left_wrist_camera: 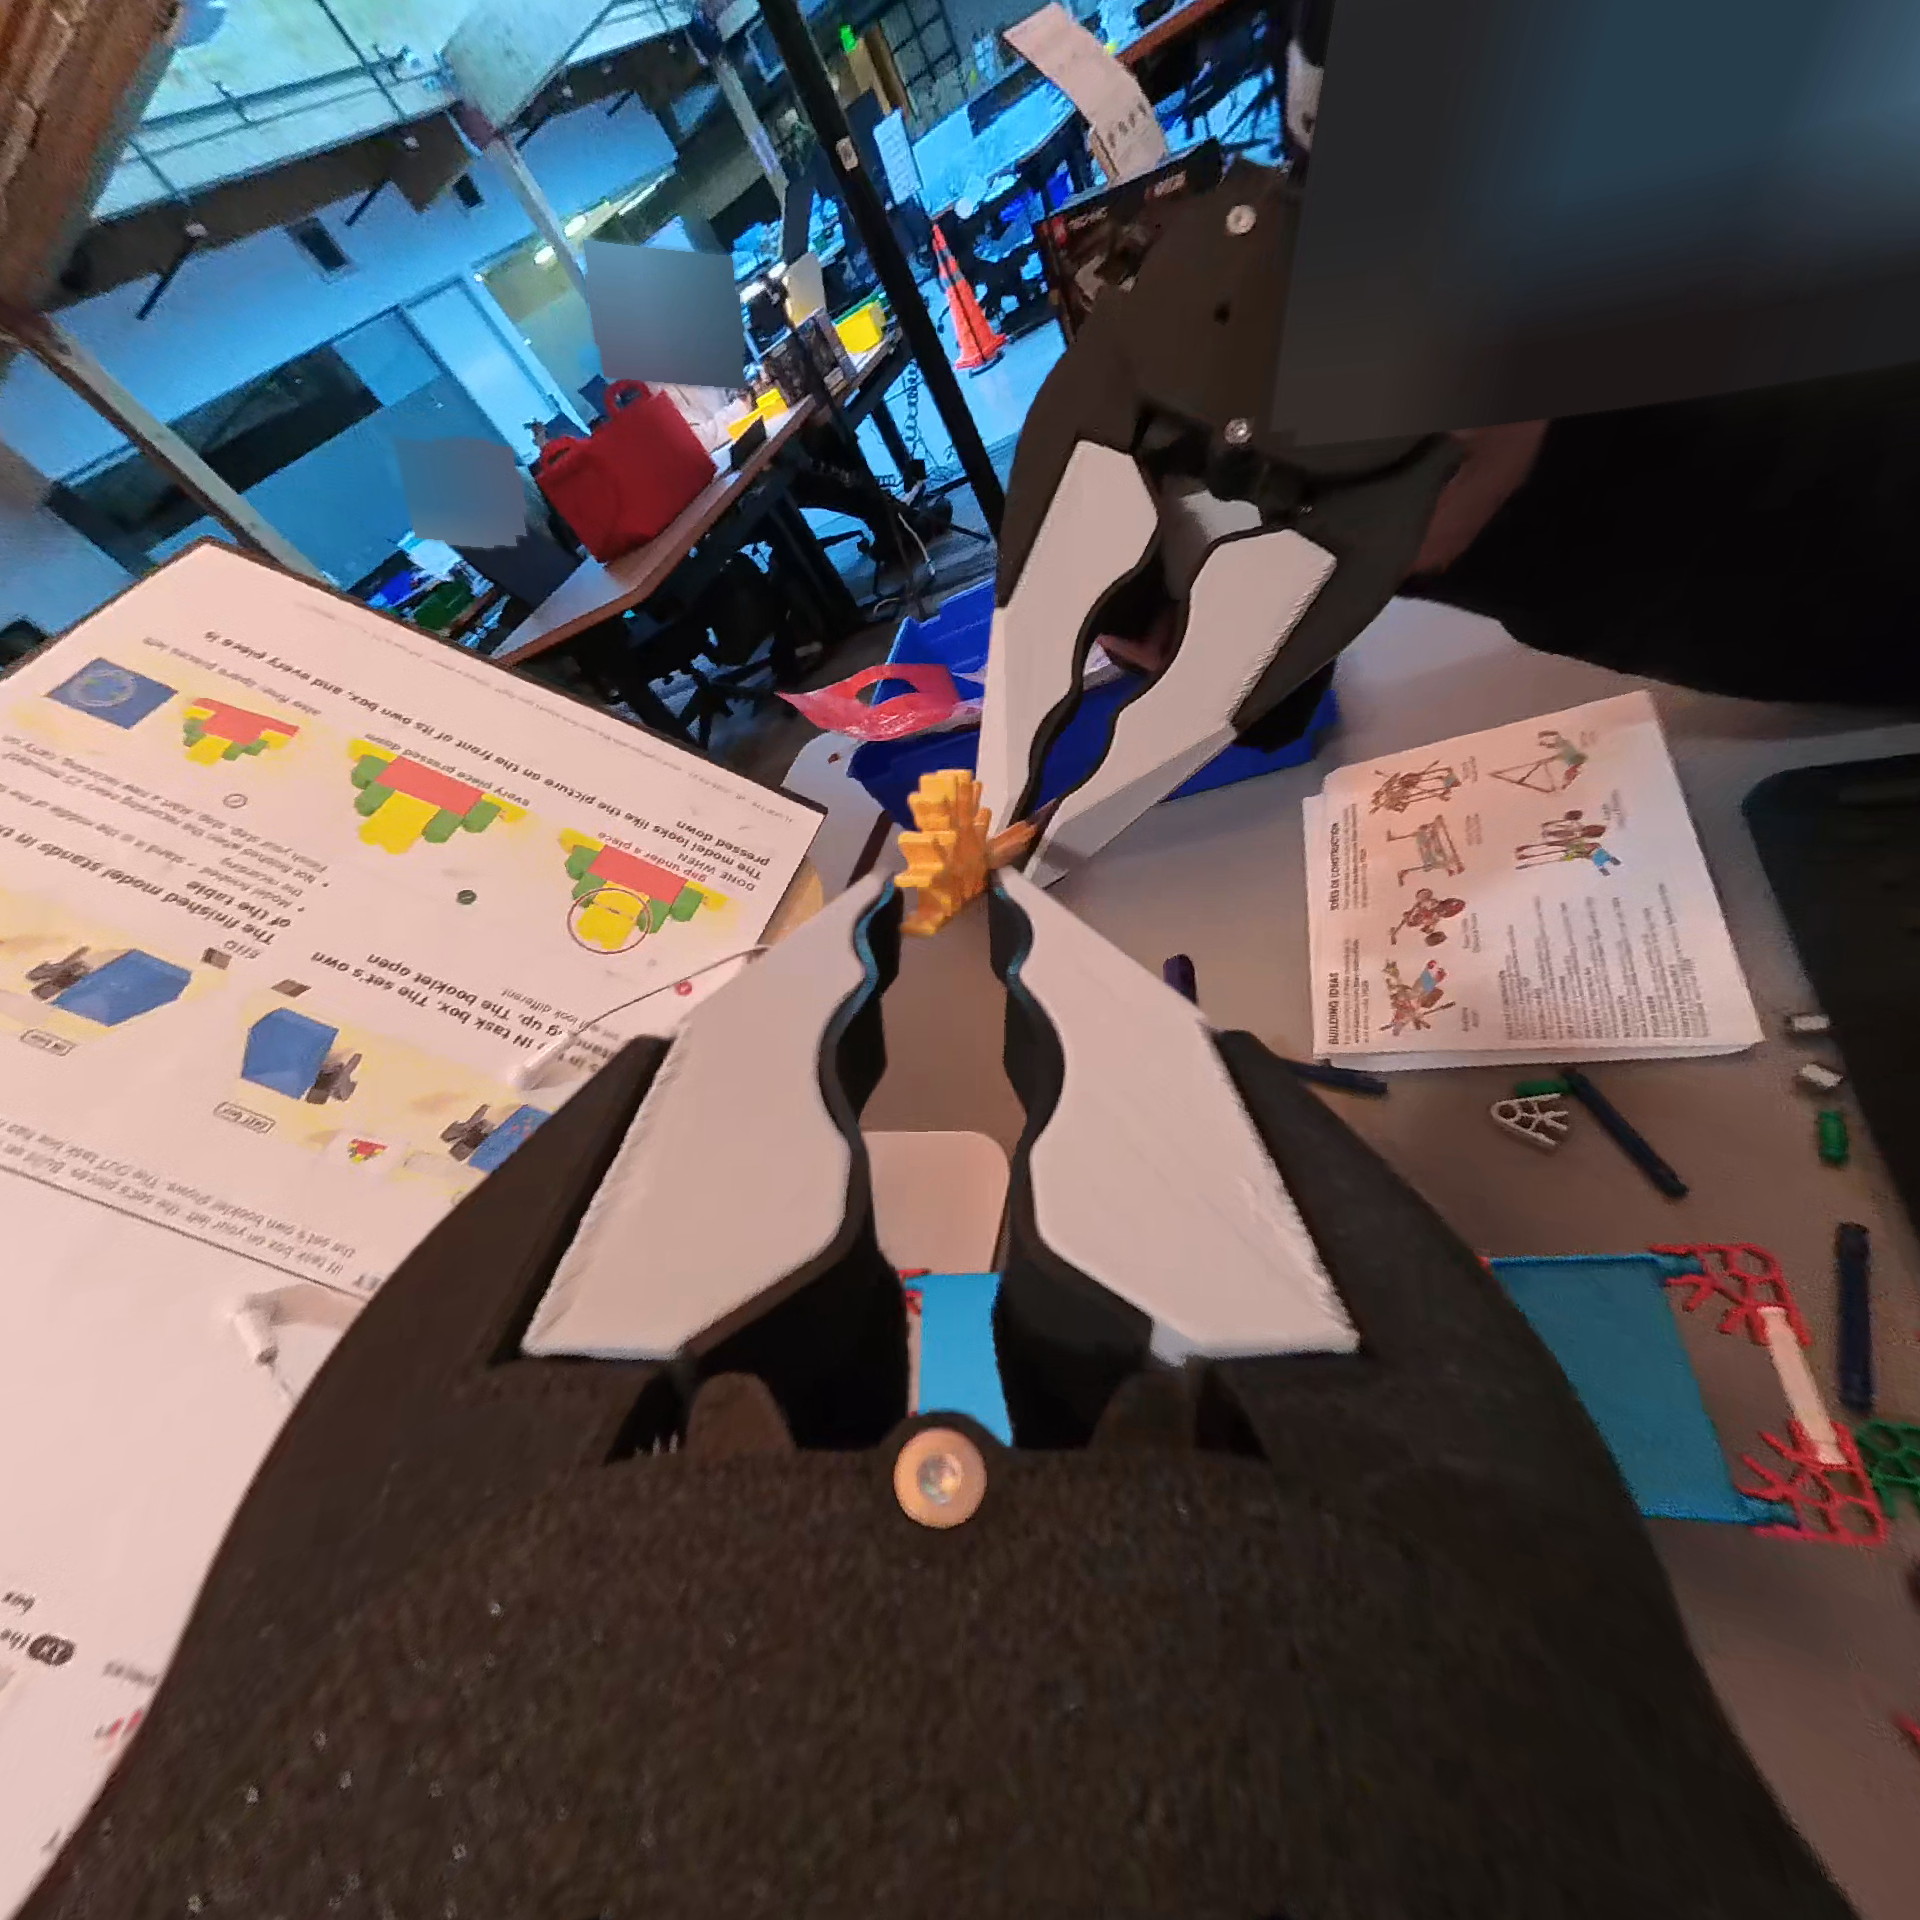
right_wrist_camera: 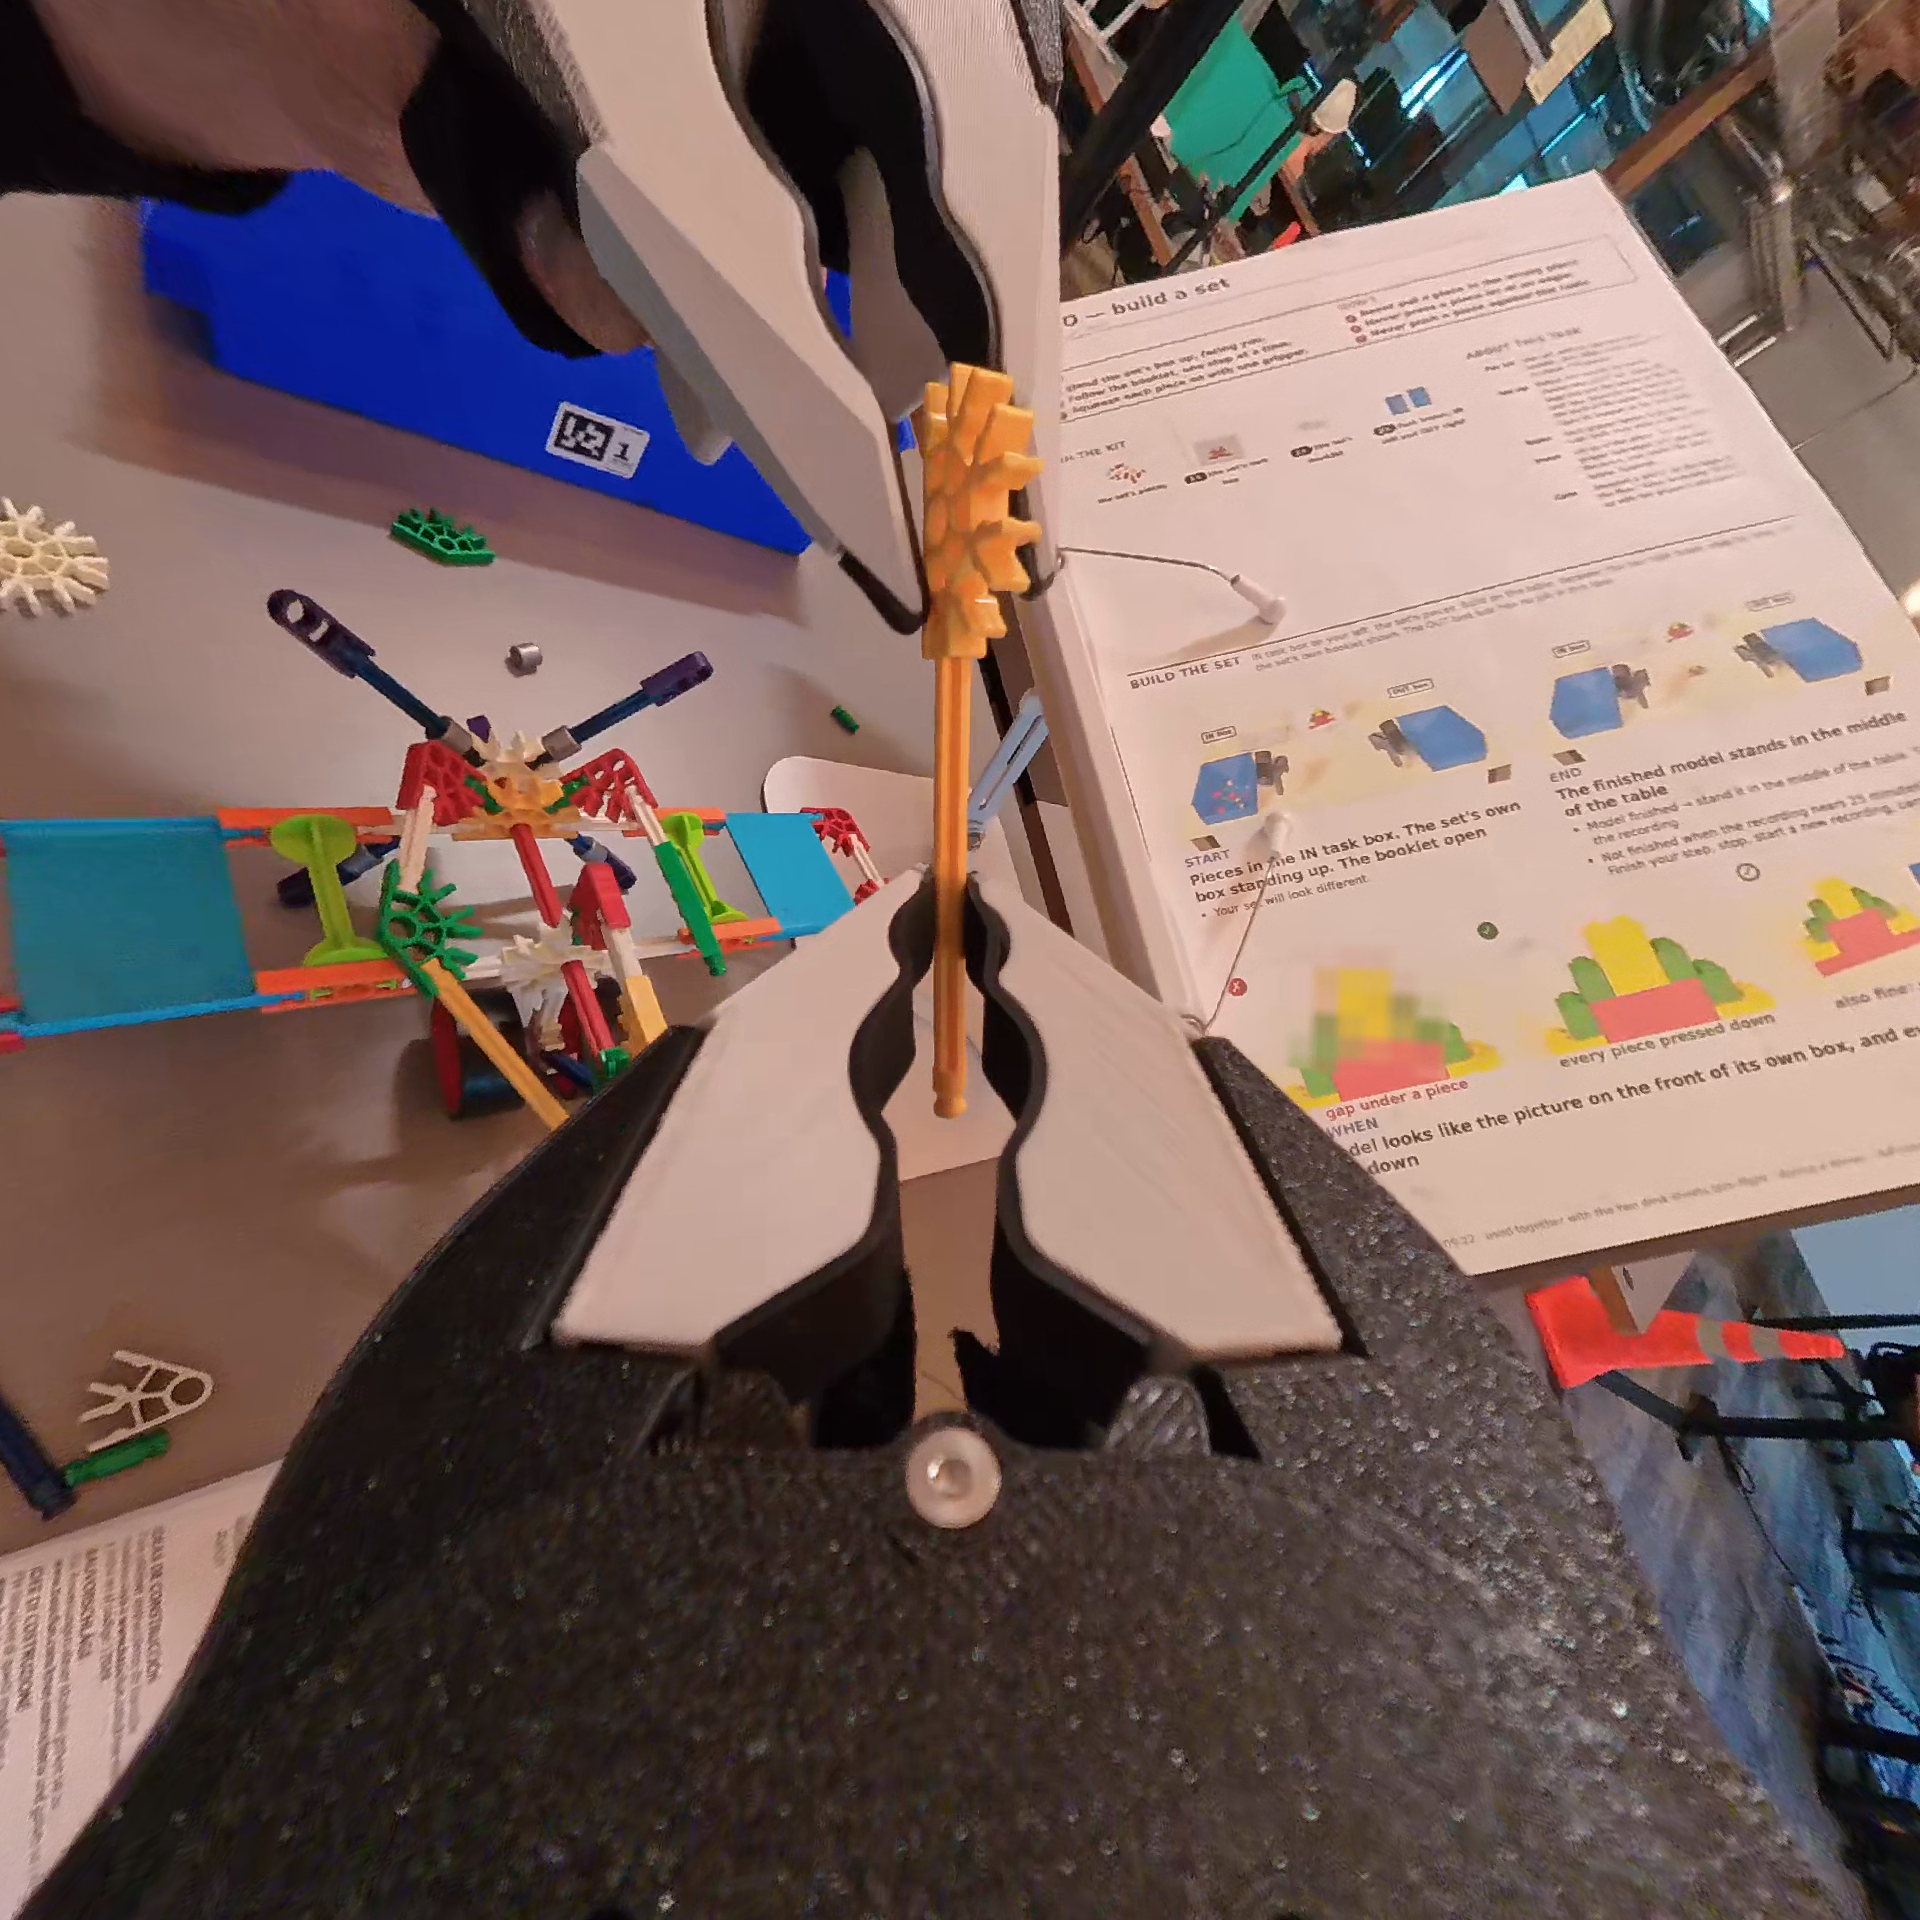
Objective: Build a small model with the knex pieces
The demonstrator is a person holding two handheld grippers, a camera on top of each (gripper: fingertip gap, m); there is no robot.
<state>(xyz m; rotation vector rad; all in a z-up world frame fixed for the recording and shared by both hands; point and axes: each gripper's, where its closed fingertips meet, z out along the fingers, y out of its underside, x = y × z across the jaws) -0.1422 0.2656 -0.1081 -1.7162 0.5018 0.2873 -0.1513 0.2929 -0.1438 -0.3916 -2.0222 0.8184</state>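
Observation:
My left gripper (left_wrist_camera: 940, 896) is shut on a yellow snowflake-shaped connector (left_wrist_camera: 943, 854), held above the table. In the right wrist view the same connector (right_wrist_camera: 977, 499) stands edge-on between the left gripper's tips (right_wrist_camera: 966, 597), which reach in from the top. A yellow rod (right_wrist_camera: 951, 790) is plugged into the connector's lower edge and runs down into my right gripper (right_wrist_camera: 945, 883), which is shut on the rod's middle. In the left wrist view the right gripper (left_wrist_camera: 1023, 831) comes in from the upper right, and only a short stub of the rod (left_wrist_camera: 1013, 837) shows.
A colourful rod-and-connector model (right_wrist_camera: 520, 831) with blue panels stands on the grey table (right_wrist_camera: 208, 1195) at left. A blue bin (right_wrist_camera: 416, 343) sits behind. A printed sheet (right_wrist_camera: 1455, 727) is propped at right. A booklet (left_wrist_camera: 1507, 883) and loose pieces (right_wrist_camera: 47, 556) lie around. About 5 centimeters separates my left fingertips from my right.

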